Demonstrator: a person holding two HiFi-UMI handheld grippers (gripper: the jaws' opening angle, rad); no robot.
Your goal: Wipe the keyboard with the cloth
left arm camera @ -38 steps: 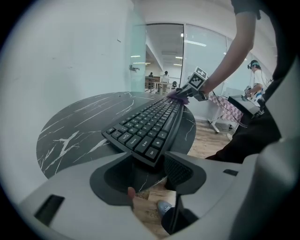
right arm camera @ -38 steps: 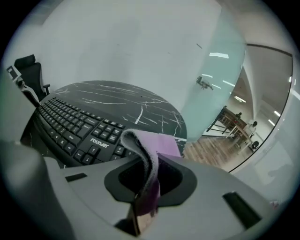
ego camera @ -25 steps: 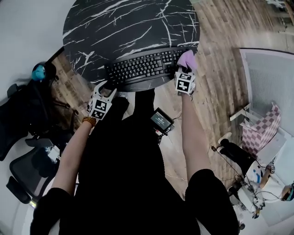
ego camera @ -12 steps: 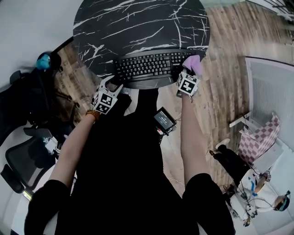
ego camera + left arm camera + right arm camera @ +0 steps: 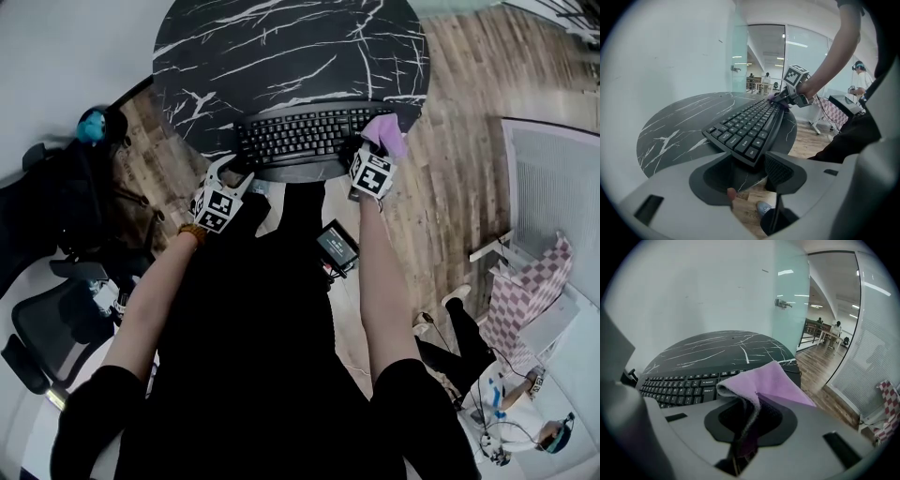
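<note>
Purple in colour, the cloth [image 5: 774, 380] is clamped in the right gripper [image 5: 371, 156], with the black keyboard [image 5: 302, 141] just ahead to its left. The left gripper [image 5: 230, 172] is held with jaws apart, the keyboard's corner just ahead of them.

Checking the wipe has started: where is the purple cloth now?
In the head view the purple cloth is pinched in the right gripper at the right end of the black keyboard, near the edge of the round marble table.

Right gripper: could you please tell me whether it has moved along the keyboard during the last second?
Yes. The right gripper, holding the purple cloth, has shifted slightly left along the keyboard, away from its right end.
</note>
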